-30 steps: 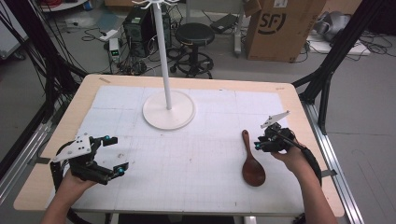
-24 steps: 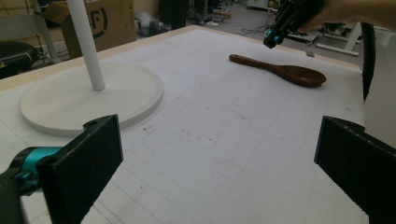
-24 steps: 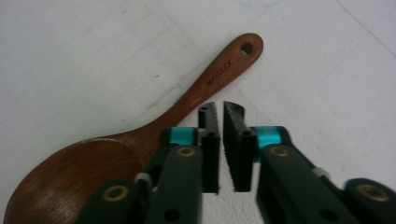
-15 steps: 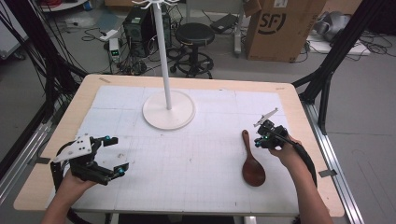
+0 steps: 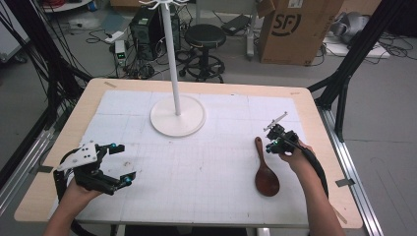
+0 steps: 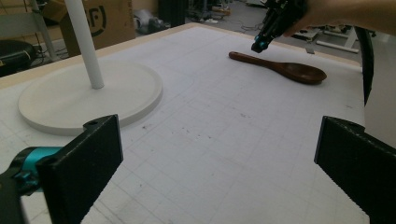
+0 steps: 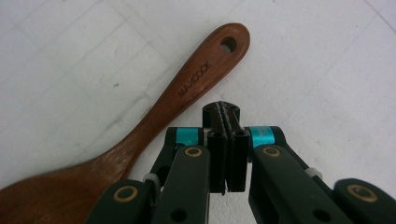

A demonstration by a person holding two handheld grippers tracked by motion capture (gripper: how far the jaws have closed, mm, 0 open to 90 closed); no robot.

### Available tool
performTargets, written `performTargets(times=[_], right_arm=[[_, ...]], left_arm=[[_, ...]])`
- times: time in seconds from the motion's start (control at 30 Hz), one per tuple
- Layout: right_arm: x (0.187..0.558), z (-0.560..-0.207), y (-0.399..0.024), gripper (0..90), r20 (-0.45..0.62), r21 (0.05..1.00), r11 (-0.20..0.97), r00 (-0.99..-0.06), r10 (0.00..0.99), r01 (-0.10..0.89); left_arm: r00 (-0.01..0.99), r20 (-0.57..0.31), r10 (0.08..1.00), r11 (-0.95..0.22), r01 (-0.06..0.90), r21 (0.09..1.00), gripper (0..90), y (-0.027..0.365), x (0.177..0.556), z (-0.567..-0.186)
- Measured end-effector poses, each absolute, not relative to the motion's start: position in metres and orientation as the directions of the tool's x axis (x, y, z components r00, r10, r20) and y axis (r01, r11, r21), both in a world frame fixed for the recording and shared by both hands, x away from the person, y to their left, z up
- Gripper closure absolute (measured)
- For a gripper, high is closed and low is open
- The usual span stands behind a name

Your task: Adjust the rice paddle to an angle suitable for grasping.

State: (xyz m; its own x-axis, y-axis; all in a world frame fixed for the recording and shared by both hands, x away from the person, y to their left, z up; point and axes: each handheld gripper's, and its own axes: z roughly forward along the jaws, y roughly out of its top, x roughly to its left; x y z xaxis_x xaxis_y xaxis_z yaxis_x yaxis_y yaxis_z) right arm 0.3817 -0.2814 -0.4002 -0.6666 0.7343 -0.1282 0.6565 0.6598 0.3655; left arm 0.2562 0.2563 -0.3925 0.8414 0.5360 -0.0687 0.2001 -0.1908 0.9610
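The right tongs [image 7: 225, 116] have just closed tight on nothing, just beside the brown spoon [image 5: 266, 169], while the left tongs [image 5: 119, 163] stay wide open and empty.

Glossy dark wood spoon [image 5: 266, 172]

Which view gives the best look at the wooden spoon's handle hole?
The right gripper view: the wooden spoon lies close up, with hole and handle lettering sharp. The high view shows its whole outline, small; the left gripper view shows it far off, at a low angle.
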Motion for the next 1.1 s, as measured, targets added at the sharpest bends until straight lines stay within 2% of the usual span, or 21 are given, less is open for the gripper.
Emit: performTargets(times=[0.17, 0.57, 0.63, 1.1], right_arm=[[0.39, -0.406, -0.282, 89.5, -0.121, 0.349, 0.634, -0.637, 0.761, 0.69], [0.399, -0.414, -0.274, 89.5, -0.106, 0.33, 0.634, -0.64, 0.761, 0.699], [0.399, -0.413, -0.273, 89.5, -0.074, 0.34, 0.621, -0.638, 0.766, 0.706], [0.39, -0.41, -0.237, 89.5, -0.058, 0.357, 0.697, -0.73, 0.68, 0.621]], left_arm=[[0.842, -0.065, 0.535, -0.196, 0.199, 0.96, 1.7, 0.256, 0.256, -0.393], [0.839, -0.073, 0.539, -0.192, 0.207, 0.959, 1.7, 0.257, 0.257, -0.393], [0.839, -0.075, 0.539, -0.19, 0.208, 0.96, 1.7, 0.257, 0.257, -0.394], [0.839, -0.075, 0.538, -0.19, 0.208, 0.96, 1.7, 0.258, 0.258, -0.393]])
